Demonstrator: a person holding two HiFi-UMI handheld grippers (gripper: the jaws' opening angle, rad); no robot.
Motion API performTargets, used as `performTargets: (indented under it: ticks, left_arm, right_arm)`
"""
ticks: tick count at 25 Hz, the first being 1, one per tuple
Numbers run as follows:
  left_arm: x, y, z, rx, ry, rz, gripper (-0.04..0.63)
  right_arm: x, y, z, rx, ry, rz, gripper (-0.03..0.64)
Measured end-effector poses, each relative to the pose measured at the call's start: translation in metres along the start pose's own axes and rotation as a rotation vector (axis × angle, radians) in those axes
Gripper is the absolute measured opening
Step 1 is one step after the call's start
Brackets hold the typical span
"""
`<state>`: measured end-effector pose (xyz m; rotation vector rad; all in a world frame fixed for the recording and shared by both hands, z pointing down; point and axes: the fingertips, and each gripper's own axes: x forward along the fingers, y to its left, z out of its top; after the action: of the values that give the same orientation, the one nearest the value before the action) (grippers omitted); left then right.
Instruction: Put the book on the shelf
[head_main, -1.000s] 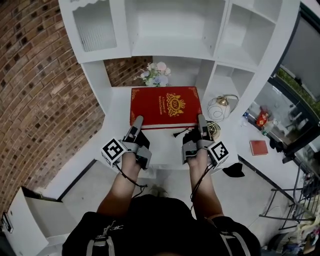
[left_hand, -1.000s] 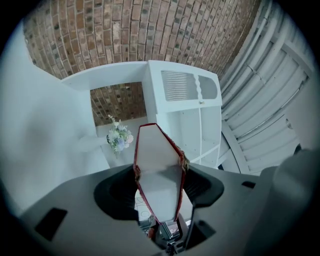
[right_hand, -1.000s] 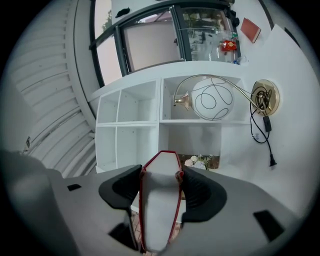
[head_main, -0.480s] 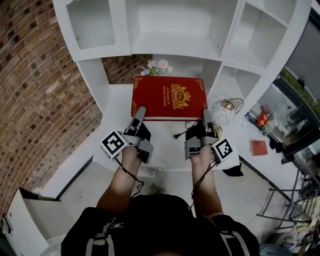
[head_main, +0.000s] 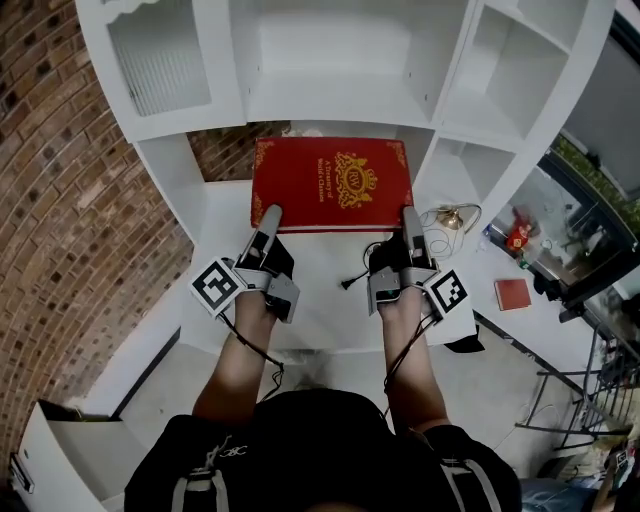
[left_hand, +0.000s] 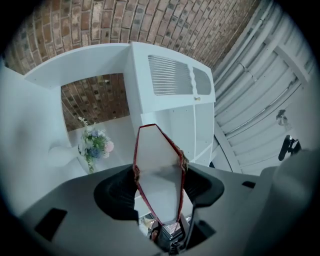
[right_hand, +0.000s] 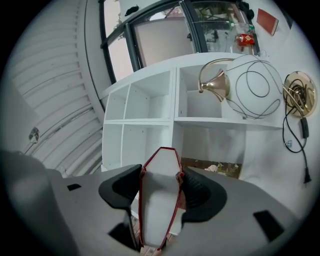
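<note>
A large red book (head_main: 331, 185) with a gold crest on its cover is held flat in the air in front of the white shelf unit (head_main: 340, 60). My left gripper (head_main: 269, 214) is shut on the book's near left corner, and my right gripper (head_main: 409, 214) is shut on its near right corner. In the left gripper view the book's white page edge (left_hand: 159, 175) stands between the dark pads (left_hand: 120, 192). The right gripper view shows the same edge (right_hand: 159, 200) clamped between its pads (right_hand: 198, 192).
Below the book is the white desk top (head_main: 330, 300) with a black cable (head_main: 356, 280). A wire frame holding a brass bell (head_main: 452, 217) stands at the right, and flowers (left_hand: 93, 144) stand in the brick-backed niche. A brick wall (head_main: 60, 200) is at the left.
Both grippers have lifted the book up and forward, towards the shelf unit. It now hides the flowers in the head view. The grips have not changed.
</note>
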<state>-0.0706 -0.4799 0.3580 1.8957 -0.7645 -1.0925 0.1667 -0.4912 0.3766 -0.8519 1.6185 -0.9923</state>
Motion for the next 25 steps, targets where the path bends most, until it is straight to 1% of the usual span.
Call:
performTargets:
  ticks: [7, 11, 16, 21, 25]
  left_arm:
    - [0.029, -0.013, 0.008, 0.027, 0.015, -0.057, 0.273]
    - [0.049, -0.012, 0.016, 0.054, 0.015, -0.066, 0.275]
    - [0.075, -0.003, 0.026, 0.068, 0.031, -0.039, 0.282]
    - [0.094, 0.014, 0.043, 0.132, 0.025, 0.024, 0.284]
    - [0.113, 0.016, 0.049, 0.15, 0.032, 0.013, 0.288]
  right_arm:
    - [0.025, 0.019, 0.015, -0.038, -0.017, 0.068, 0.27]
    - [0.043, 0.02, 0.022, -0.041, -0.031, 0.078, 0.268]
    - [0.069, 0.019, 0.029, -0.056, -0.033, 0.066, 0.268]
    - [0.094, 0.009, 0.029, -0.053, -0.022, 0.049, 0.271]
    - [0.111, 0.007, 0.034, -0.09, -0.024, 0.037, 0.275]
